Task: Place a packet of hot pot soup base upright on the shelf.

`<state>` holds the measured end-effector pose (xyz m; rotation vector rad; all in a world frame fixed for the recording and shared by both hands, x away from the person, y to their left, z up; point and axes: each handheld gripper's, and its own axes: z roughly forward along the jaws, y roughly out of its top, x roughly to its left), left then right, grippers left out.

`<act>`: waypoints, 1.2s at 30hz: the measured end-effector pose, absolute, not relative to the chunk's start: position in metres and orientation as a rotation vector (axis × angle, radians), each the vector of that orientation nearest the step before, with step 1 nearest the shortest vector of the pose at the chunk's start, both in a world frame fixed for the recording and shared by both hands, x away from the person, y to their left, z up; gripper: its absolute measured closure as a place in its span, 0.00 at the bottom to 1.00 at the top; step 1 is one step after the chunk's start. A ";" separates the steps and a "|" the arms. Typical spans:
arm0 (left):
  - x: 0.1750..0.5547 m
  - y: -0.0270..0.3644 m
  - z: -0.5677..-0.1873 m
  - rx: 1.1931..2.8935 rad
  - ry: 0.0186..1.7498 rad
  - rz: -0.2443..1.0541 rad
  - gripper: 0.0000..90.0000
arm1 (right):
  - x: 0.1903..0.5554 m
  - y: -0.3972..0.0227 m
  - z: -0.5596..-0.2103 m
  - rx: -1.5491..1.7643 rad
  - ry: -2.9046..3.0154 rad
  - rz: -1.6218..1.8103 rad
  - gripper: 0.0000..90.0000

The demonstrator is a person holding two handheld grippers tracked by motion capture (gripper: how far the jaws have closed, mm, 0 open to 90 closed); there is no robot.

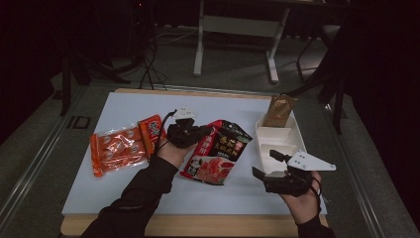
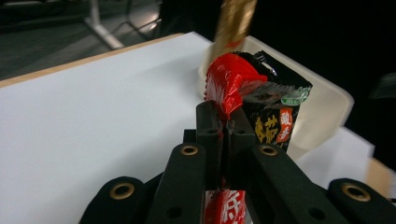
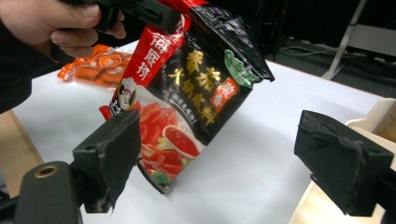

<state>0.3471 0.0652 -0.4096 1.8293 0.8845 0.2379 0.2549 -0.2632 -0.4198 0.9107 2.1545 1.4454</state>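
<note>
Above the white board (image 1: 124, 188) that covers the table, the left gripper (image 1: 200, 133) holds a red-and-black soup-base packet (image 1: 218, 151) by its red edge. Its two black jaws are pressed together on the packet's crimped edge, as the left gripper view shows, with the foil bunched just above the fingertips (image 2: 209, 116). The right gripper view has the packet (image 3: 187, 102) hanging tilted from that grip, its lower corner close over the board (image 3: 261, 177) and its printed face with tomatoes turned toward the camera. The right gripper (image 1: 265, 166) sits at the near right of the board, beside the white compartment tray (image 1: 297, 134), with its jaws spread wide and nothing between them. A gold foil pouch (image 1: 280, 110) stands leaning in the tray's far compartment. Two orange snack packets (image 1: 124, 144) lie flat on the board to the left, well apart from the lifted packet.
</note>
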 end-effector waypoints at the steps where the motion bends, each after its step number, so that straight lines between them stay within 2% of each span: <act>1: 0.346 0.066 -0.408 1.821 0.888 0.242 0.97 | 0.255 -0.263 -0.419 0.912 2.152 1.446 0.16; 14: 0.334 0.064 -0.401 1.684 0.777 0.150 0.97 | 0.277 -0.254 -0.401 0.879 2.167 1.476 0.23; 16: 0.332 0.064 -0.402 1.651 0.750 0.142 0.97 | 0.283 -0.255 -0.399 0.891 2.184 1.493 0.32; 23: 0.330 0.060 -0.406 1.593 0.728 0.114 0.97 | 0.294 -0.254 -0.394 0.895 2.198 1.514 0.44; 27: 0.329 0.057 -0.407 1.571 0.712 0.104 0.97 | 0.300 -0.256 -0.392 0.910 2.216 1.556 0.61; 29: 0.329 0.056 -0.409 1.562 0.708 0.100 0.97 | 0.303 -0.257 -0.392 0.916 2.235 1.573 0.67; 30: 0.329 0.056 -0.409 1.562 0.708 0.100 0.97 | 0.303 -0.257 -0.392 0.916 2.235 1.573 0.67; 32: 0.330 0.055 -0.412 1.547 0.708 0.099 0.97 | 0.307 -0.256 -0.390 0.916 2.257 1.592 0.78; 36: 0.330 0.056 -0.415 1.545 0.705 0.108 0.96 | 0.310 -0.256 -0.388 0.920 2.277 1.601 0.82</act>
